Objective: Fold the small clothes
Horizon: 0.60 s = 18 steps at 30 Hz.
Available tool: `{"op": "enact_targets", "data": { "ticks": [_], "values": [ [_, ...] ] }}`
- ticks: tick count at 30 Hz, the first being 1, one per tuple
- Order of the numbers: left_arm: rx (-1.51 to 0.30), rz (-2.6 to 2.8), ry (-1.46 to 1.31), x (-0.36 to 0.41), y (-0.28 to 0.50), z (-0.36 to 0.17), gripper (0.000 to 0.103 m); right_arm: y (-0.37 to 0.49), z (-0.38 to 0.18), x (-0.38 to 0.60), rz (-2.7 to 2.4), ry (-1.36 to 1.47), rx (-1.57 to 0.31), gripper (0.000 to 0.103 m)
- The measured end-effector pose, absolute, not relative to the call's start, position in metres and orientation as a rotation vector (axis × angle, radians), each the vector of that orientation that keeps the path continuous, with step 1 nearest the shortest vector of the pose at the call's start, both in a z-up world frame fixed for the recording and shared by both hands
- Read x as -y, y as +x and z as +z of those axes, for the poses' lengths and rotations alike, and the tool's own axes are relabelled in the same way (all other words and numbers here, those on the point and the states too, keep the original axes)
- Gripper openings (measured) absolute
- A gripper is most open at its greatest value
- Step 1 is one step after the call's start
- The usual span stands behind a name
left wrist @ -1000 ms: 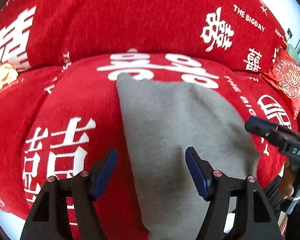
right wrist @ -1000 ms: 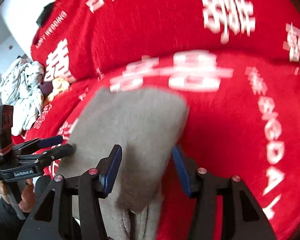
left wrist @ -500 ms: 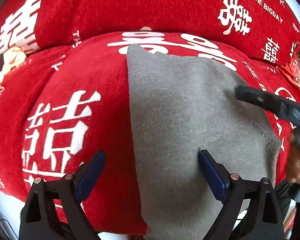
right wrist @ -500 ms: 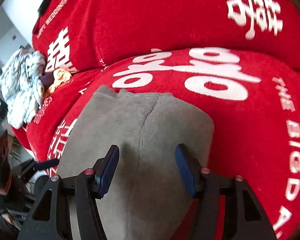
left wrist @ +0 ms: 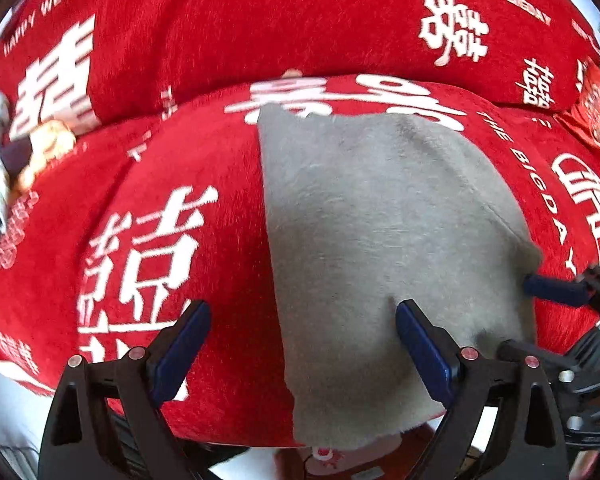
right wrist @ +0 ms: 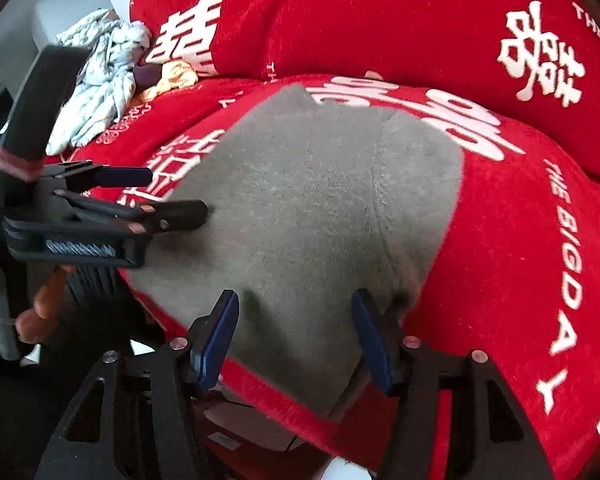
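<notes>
A grey fleece cloth [left wrist: 380,220] lies folded flat on the red sofa seat [left wrist: 160,200], its near end hanging over the front edge. My left gripper [left wrist: 302,308] is open wide and points down over the cloth's left edge, one finger above the red cover, the other above the grey. From the right wrist view, the left gripper [right wrist: 172,194] sits at the left side of the cloth [right wrist: 320,200]. My right gripper [right wrist: 295,296] stands open over the cloth's near right corner, pads not pressing. The right gripper [left wrist: 526,316] also shows at the left view's right edge.
The red backrest [left wrist: 260,20] with white lettering rises behind the seat. A heap of pale and yellow clothes [right wrist: 100,68] lies at the sofa's left end. A hand [right wrist: 40,304] holds the left gripper's handle. Floor shows below the seat's front edge.
The left jaws have spread wider. The right gripper has swung down from the cloth's far right side to its near right corner. The cloth now lies flatter.
</notes>
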<state>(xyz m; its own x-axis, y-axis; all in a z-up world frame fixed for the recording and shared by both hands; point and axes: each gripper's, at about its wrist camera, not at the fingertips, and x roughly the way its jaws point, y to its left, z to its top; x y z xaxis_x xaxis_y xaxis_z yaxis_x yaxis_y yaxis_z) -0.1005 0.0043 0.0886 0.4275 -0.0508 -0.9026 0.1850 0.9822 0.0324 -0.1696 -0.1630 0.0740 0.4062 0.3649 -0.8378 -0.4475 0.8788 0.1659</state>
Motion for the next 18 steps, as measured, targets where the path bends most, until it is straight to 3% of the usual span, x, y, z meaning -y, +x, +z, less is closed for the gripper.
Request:
{"op": "enact_targets", "data": {
  "ticks": [8, 18],
  "values": [
    [-1.060, -0.136, 0.149, 0.009, -0.108, 0.119, 0.094, -0.176, 0.124, 0.149, 0.436, -0.174, -0.961, 0.065],
    [-1.063, -0.193, 0.077, 0.010, -0.108, 0.124, 0.094, -0.173, 0.123, 0.145, 0.421, -0.214, -0.968, 0.065]
  ]
}}
